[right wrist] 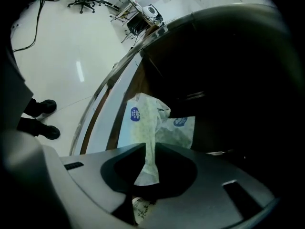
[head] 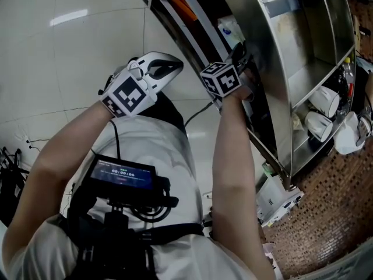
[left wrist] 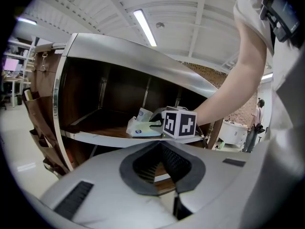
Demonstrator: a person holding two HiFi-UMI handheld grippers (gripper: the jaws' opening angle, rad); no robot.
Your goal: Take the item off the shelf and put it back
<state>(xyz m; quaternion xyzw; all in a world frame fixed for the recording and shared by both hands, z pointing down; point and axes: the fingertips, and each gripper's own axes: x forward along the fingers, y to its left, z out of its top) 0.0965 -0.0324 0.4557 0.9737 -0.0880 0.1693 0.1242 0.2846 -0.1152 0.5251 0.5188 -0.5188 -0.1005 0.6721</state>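
You stand on a pale, glossy tiled floor (head: pixel 76 57), facing a shelf unit (head: pixel 274 57) with metal sides and a dark inside.

The tissue pack (right wrist: pixel 143 123) is a soft plastic pack, pale with a faint green leafy print. It has a blue oval label near its upper corner, and its top end is crumpled. In the left gripper view it sits on the shelf board (left wrist: pixel 95 138), close to the board's front edge. A second pack (right wrist: pixel 183 128) with the same blue label lies just behind it, deeper in the shelf.

Your right gripper (right wrist: pixel 147 175) reaches in over the board's front edge, and your forearm stretches toward the shelf. A narrow flap of the tissue pack runs down into the gripper's claw. The printed plastic shows again below the line where the two jaws meet, so the claw is pinching the near end of the pack. From the left gripper view, its marker cube (left wrist: pixel 179 123) stands just to the right of the pack.

Your left gripper (left wrist: pixel 162 168) hangs outside the shelf, in front of the board's edge and well apart from the pack. Its claw is pressed together with nothing in it.
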